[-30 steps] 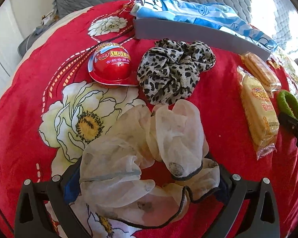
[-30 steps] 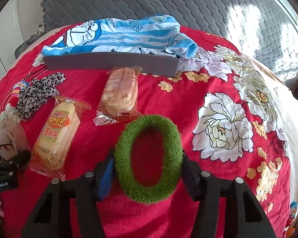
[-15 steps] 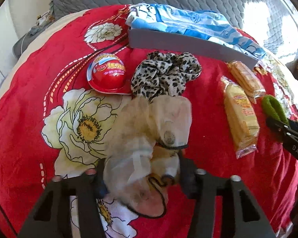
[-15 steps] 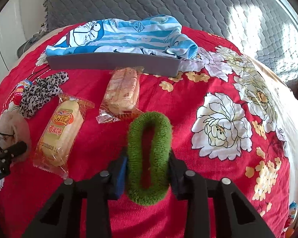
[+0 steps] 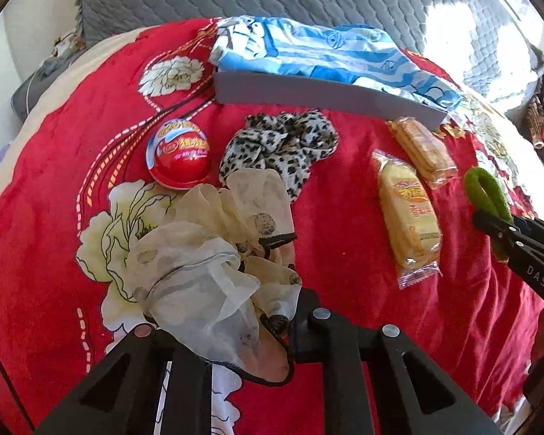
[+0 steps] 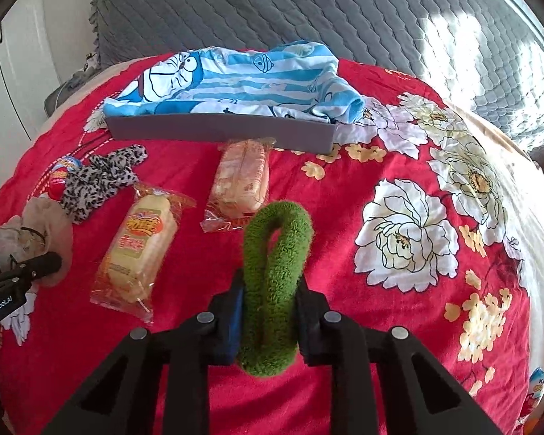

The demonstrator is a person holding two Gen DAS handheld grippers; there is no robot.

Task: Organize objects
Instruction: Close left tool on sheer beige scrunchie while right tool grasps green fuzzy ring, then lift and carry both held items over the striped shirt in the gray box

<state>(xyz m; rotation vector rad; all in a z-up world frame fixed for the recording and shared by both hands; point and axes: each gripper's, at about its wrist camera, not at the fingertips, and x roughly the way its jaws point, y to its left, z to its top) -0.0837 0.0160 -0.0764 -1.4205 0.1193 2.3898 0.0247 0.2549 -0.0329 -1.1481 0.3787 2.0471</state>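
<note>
Green scrunchie (image 6: pixel 272 282) is squashed into a long loop in the right tool (image 6: pixel 268 322), pointing toward the bed's far edge past two snack packs (image 6: pixel 141 250), while the left tool (image 5: pixel 217 330) is clamped on the cream scrunchie (image 5: pixel 214 253) beside the leopard one (image 5: pixel 279 145).

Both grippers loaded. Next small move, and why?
Probably lift both and carry toward the grey tray. The left gripper is shut on the cream scrunchie, and the right gripper squeezes the green scrunchie; both scrunchies sit low over the red blanket.
</note>
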